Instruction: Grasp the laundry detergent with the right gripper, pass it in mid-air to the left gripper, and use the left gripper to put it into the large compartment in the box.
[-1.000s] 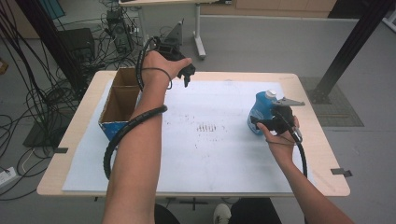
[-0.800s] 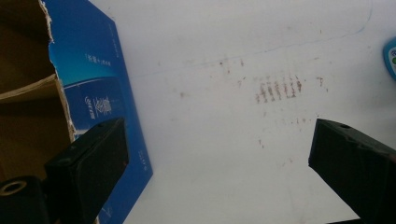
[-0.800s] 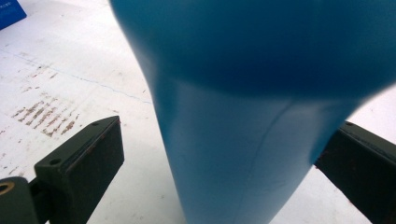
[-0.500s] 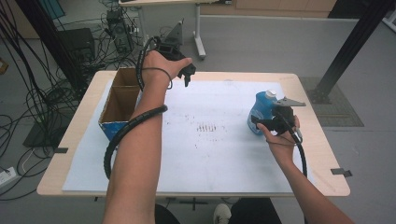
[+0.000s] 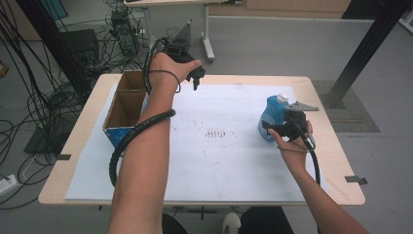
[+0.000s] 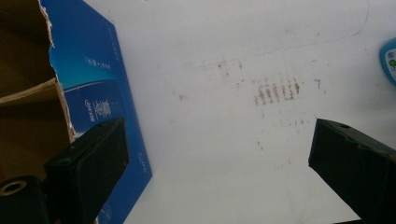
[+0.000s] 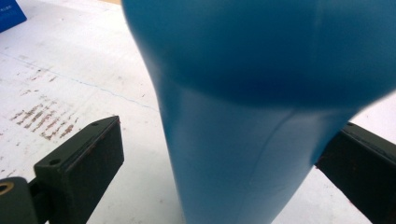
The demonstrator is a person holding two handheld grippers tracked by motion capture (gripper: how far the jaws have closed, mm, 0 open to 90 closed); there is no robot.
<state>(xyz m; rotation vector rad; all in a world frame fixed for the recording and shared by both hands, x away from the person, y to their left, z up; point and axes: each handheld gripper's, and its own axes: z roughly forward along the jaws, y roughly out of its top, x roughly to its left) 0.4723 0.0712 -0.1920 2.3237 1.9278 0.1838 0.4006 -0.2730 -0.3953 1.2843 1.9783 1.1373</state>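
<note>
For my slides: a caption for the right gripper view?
Open right gripper straddles the blue bottle above the stained white sheet.

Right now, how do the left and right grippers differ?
The left gripper is raised at the table's far side by the cardboard box, with nothing between its jaws; the right gripper sits low at the blue bottle, jaws on either side of it. A gap shows beside the right gripper's one jaw, so no grip yet. Both are open.

Blue bottle [image 5: 272,117], pale-blue cap, upright on white sheet, right side.
</note>
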